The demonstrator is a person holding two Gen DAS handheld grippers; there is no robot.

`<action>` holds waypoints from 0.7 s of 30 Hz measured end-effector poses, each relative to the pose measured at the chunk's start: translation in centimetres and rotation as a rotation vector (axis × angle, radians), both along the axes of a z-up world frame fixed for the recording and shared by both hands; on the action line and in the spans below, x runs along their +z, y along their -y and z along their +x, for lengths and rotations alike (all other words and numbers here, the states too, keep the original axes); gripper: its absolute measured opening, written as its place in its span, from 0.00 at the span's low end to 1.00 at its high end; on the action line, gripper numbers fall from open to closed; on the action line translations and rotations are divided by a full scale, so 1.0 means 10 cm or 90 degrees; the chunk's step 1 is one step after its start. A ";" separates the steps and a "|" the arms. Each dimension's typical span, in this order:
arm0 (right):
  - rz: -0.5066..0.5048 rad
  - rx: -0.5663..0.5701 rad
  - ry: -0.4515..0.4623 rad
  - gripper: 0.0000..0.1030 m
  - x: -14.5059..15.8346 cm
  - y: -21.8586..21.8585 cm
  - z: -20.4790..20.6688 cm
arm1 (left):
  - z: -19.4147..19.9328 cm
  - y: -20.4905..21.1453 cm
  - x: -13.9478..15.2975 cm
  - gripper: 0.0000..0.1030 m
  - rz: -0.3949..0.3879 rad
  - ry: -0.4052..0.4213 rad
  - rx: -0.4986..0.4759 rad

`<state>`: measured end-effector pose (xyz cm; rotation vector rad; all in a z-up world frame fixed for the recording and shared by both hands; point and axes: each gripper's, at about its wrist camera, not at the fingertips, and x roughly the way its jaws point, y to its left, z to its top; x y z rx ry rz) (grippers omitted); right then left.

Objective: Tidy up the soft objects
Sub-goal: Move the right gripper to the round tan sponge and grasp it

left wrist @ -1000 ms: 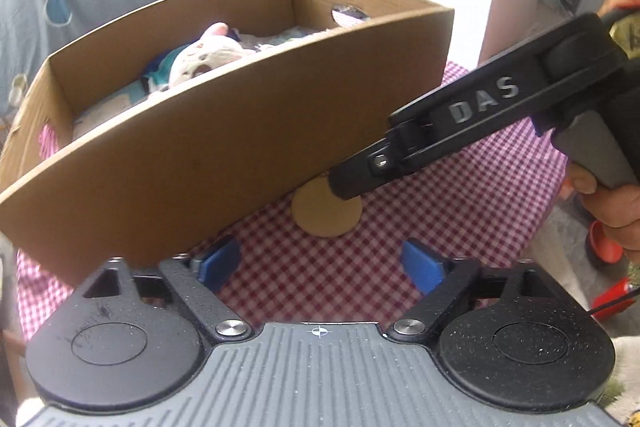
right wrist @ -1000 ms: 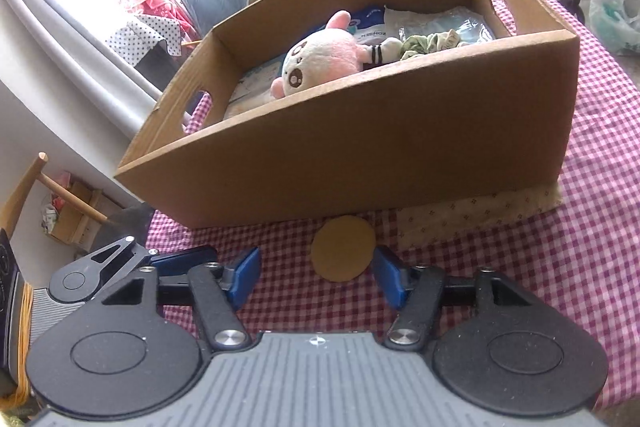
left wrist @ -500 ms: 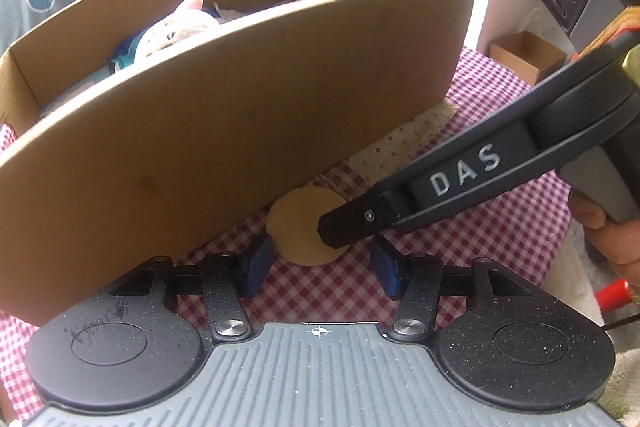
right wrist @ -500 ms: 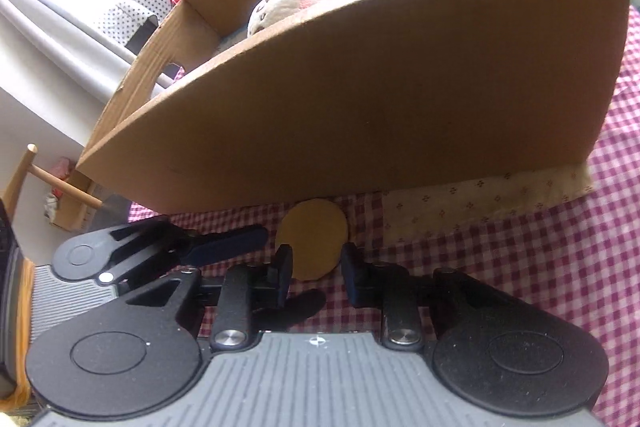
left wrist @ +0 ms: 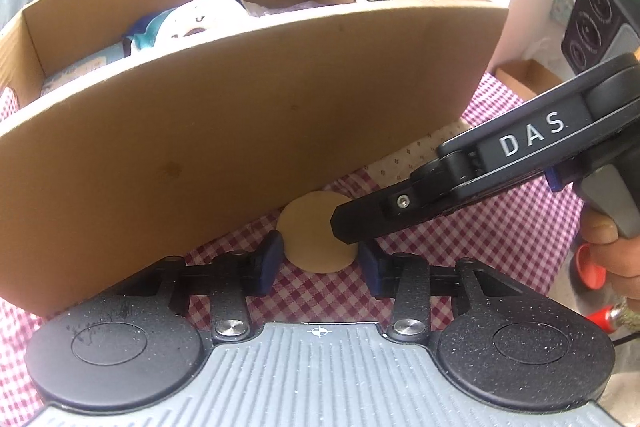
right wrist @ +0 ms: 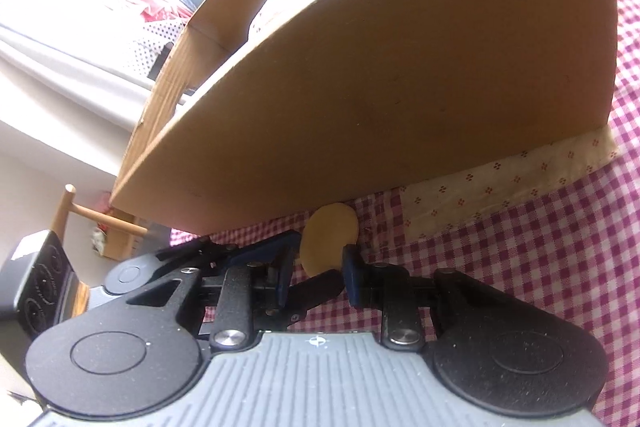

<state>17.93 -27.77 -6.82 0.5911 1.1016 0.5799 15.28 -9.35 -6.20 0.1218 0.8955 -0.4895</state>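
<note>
Left wrist view: my left claw point(left wrist: 318, 261) sits low over the red-and-white checked cloth point(left wrist: 320, 295), its jaws just drawn in. The blue pads bear on either edge of the round pad point(left wrist: 308, 239), so I have it clasped across its width. It is a flat, tan disc, matte and plain, with a soft rounded rim. It lies on the cloth right at the foot of the cardboard box point(left wrist: 240, 131).

My right claw point(right wrist: 316, 269) comes in from the right, held in my hand point(left wrist: 612, 267), and one black finger crosses the disc's right side. Its jaws have also just narrowed. From its own camera the disc shows between the pads, one pad at its edge, but I cannot tell whether they truly pinch it.

Just beyond, a cream patch with small red flowers point(right wrist: 500, 179) runs under the box's front wall. Inside the box a white and pink plush toy point(left wrist: 192, 23) peeks over the rim.
</note>
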 end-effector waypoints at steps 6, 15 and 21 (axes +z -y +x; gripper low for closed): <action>0.015 -0.024 -0.019 0.29 -0.08 0.12 0.04 | 0.08 -0.11 -0.03 0.39 -0.046 -0.029 0.019; 0.009 -0.034 -0.032 0.30 -0.08 0.08 0.12 | 0.13 -0.18 -0.05 0.34 -0.066 -0.038 0.027; 0.021 -0.037 -0.040 0.30 -0.10 0.09 0.12 | 0.09 -0.18 -0.04 0.34 -0.065 -0.033 0.026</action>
